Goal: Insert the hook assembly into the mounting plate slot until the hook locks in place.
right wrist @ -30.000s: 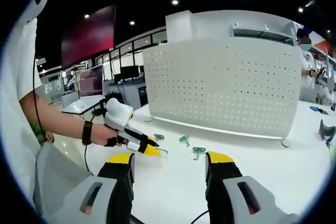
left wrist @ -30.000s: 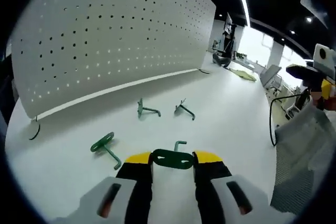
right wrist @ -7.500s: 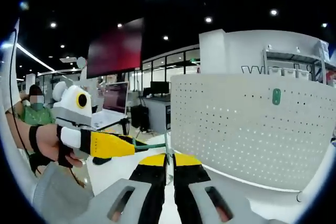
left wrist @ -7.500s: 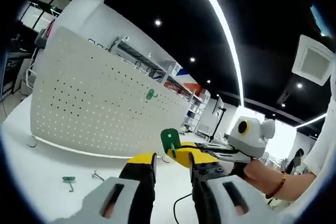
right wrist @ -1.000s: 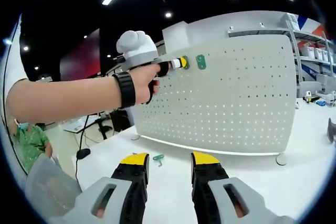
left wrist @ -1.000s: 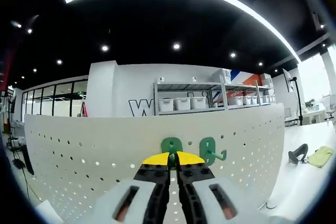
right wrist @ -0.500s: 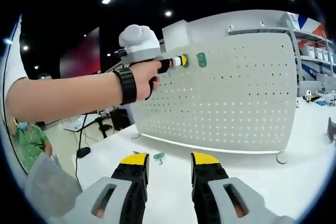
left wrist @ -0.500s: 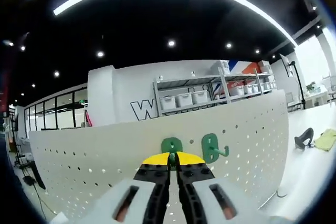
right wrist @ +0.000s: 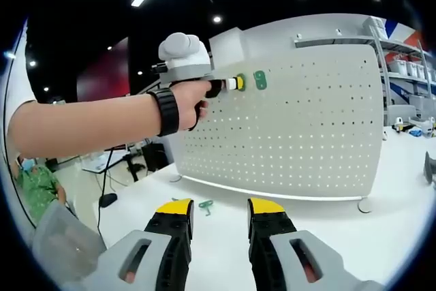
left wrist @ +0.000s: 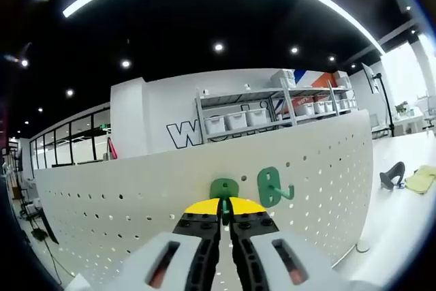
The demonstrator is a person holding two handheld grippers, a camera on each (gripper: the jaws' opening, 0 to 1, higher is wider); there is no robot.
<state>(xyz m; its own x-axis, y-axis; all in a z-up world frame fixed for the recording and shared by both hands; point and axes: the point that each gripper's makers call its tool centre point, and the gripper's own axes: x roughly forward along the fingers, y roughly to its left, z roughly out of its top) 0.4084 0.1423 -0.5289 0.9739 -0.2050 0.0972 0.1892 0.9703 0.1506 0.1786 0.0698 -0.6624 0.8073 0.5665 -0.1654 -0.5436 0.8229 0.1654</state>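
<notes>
Left gripper [left wrist: 222,204], jaws pinched narrow on a green hook [left wrist: 223,189], presses it against the pegboard [left wrist: 136,199] at twelve o'clock; another hook [left wrist: 270,187] hangs at one o'clock. Insertion seems underway; next, seat it until locked. Right gripper [right wrist: 216,212] hangs wide, holding nothing.

two green hooks [left wrist: 223,190] [left wrist: 270,187], one pegboard [right wrist: 306,127]
</notes>
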